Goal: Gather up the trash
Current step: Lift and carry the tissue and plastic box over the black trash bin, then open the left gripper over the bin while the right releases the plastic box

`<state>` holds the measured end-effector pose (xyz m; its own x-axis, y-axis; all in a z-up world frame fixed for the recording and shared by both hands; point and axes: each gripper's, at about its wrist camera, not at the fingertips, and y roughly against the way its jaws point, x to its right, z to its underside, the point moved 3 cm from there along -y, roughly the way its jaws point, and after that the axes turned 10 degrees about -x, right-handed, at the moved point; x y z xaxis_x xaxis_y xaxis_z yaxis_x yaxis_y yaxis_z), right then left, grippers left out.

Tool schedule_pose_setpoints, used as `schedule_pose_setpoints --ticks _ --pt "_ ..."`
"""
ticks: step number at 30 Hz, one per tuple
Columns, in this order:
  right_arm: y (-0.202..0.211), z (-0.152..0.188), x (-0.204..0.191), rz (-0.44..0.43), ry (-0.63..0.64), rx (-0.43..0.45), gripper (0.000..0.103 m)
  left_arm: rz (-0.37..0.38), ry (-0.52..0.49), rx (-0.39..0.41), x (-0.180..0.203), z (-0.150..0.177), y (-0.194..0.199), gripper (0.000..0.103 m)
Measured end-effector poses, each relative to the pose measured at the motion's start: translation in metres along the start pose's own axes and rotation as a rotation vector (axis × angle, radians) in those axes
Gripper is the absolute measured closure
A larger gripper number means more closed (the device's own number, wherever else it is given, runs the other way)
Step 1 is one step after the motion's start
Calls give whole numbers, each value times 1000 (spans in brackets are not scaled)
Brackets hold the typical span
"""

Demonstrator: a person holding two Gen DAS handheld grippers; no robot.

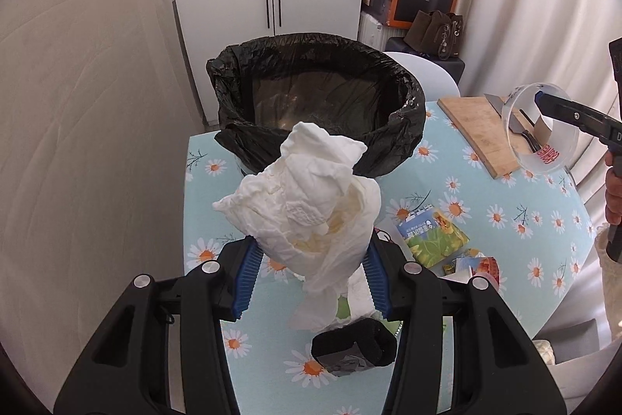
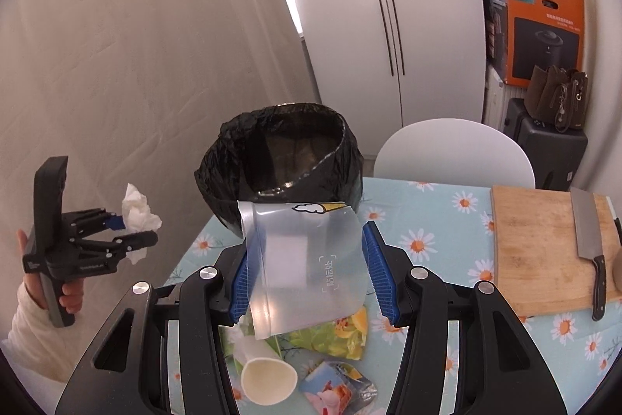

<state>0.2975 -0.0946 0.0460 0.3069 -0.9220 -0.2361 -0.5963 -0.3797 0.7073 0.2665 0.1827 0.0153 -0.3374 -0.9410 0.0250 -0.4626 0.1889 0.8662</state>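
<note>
My left gripper (image 1: 311, 255) is shut on a crumpled white tissue (image 1: 307, 197), held up in front of the bin with the black liner (image 1: 233, 65) at the table's far left corner. In the right wrist view the left gripper (image 2: 130, 228) and its tissue (image 2: 138, 211) hang left of the bin (image 2: 217, 166), off the table's edge. My right gripper (image 2: 309, 247) is shut on a clear plastic cup (image 2: 303, 282), tilted, just in front of the bin. The left wrist view shows the right gripper (image 1: 542, 100) and cup (image 1: 521, 142) at far right, above the board.
On the daisy tablecloth (image 2: 427, 220) lie a paper cup (image 2: 268, 376), a green wrapper (image 2: 330, 333), a colourful wrapper (image 2: 334, 387) and a black roll (image 1: 353, 349). A cutting board (image 2: 544, 251) with a cleaver (image 2: 587, 232) lies right. A white chair (image 2: 455, 150) stands behind.
</note>
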Motion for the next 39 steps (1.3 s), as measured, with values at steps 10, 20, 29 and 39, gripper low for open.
schedule_pose_setpoints --ticks 10,20,29,39 --pt "-25 -53 -31 38 27 42 55 90 -129 62 -13 -62 -19 54" --pt "-62 -109 -56 64 60 40 28 148 -195 175 -15 -111 -33 5" --pt "-76 -99 -42 119 4 26 17 151 -217 153 -21 -90 -46 6" --pt "-84 -57 -25 162 -69 -44 17 117 -202 125 -27 -51 -44 6"
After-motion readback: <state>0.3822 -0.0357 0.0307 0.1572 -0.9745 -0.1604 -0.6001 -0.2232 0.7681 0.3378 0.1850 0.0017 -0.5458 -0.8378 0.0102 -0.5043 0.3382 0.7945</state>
